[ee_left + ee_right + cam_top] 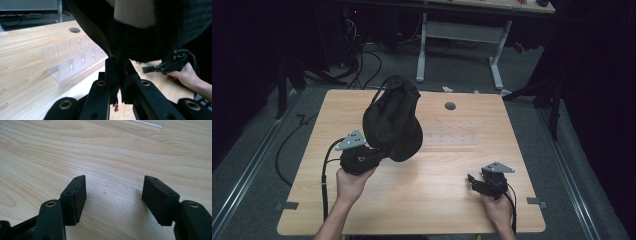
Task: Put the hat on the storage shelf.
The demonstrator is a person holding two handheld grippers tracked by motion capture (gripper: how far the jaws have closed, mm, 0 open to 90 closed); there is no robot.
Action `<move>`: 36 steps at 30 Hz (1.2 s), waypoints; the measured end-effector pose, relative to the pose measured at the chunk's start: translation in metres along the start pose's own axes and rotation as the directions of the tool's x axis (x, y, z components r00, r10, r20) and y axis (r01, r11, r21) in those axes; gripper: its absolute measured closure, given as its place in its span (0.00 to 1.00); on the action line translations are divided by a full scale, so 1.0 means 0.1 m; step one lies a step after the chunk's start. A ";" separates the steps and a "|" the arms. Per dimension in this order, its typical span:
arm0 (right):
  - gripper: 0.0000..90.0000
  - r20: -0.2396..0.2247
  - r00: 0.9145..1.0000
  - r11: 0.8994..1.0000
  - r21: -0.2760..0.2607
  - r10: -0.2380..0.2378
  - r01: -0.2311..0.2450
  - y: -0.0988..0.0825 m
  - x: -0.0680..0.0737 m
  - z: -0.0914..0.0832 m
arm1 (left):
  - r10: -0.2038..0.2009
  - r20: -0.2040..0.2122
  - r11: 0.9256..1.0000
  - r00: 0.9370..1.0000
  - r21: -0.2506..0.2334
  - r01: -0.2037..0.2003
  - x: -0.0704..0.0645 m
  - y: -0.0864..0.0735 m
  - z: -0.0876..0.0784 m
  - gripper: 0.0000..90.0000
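Left tongs (371, 159) clamped on edge of black cap (393, 120), cap hanging above them, off bench (447, 190), likely for carrying. Right tongs (113, 195) wide, empty, low over bench, waiting.

bag (140, 32) cut off at top

Light wooden table (452, 200) with rounded corners and visible grain, bearing a round grey cable port (450, 106) near its far edge. The table stands on grey carpeted floor (257, 150), flanked by metal floor rails (242, 180) on both sides. Black cables (362, 65) lie loose on the floor beyond the far edge. Farther back stands a second desk on a white frame (462, 35). The surroundings fall into darkness; light concentrates on the tabletop.
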State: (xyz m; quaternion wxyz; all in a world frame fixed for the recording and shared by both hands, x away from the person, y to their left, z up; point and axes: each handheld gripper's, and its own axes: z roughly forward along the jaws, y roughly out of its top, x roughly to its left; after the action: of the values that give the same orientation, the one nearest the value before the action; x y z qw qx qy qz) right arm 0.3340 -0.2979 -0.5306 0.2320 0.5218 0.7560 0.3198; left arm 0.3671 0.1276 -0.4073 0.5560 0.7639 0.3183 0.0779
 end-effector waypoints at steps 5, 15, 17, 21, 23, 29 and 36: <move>0.41 0.000 1.000 1.000 0.000 0.001 -0.001 0.00 0.00 0.00 | 0.003 -0.024 1.000 1.000 0.004 -0.003 0.04 0.07 0.06 0.96; 0.41 0.000 1.000 1.000 0.001 0.001 -0.001 0.00 0.00 0.00 | 0.008 -0.071 1.000 0.997 0.017 -0.007 0.08 0.14 0.17 0.96; 0.40 0.000 1.000 1.000 0.001 0.001 -0.001 0.00 0.00 0.00 | 0.005 -0.073 1.000 0.997 0.017 -0.004 0.09 0.16 0.19 0.96; 0.40 0.001 1.000 1.000 0.001 0.001 -0.001 0.00 0.00 0.00 | 0.002 -0.090 1.000 0.996 0.016 0.000 0.12 0.17 0.23 0.96; 0.40 0.001 1.000 1.000 0.001 0.002 -0.002 0.00 0.00 0.00 | 0.001 -0.096 1.000 0.995 0.015 0.000 0.13 0.18 0.24 0.96; 0.40 0.001 1.000 1.000 0.001 0.002 -0.002 0.00 0.00 0.00 | 0.019 -0.138 0.999 0.990 0.038 -0.014 0.16 0.19 0.29 0.96; 0.40 0.001 1.000 1.000 0.001 0.001 -0.001 0.00 0.00 0.00 | 0.011 -0.176 0.999 0.984 0.046 -0.003 0.20 0.18 0.35 0.96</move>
State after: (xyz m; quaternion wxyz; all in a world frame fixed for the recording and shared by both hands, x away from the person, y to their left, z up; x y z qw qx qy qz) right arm 0.3337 -0.2978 -0.5305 0.2319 0.5227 0.7558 0.3192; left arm 0.4065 0.1085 -0.4088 0.5079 0.7675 0.3653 0.1397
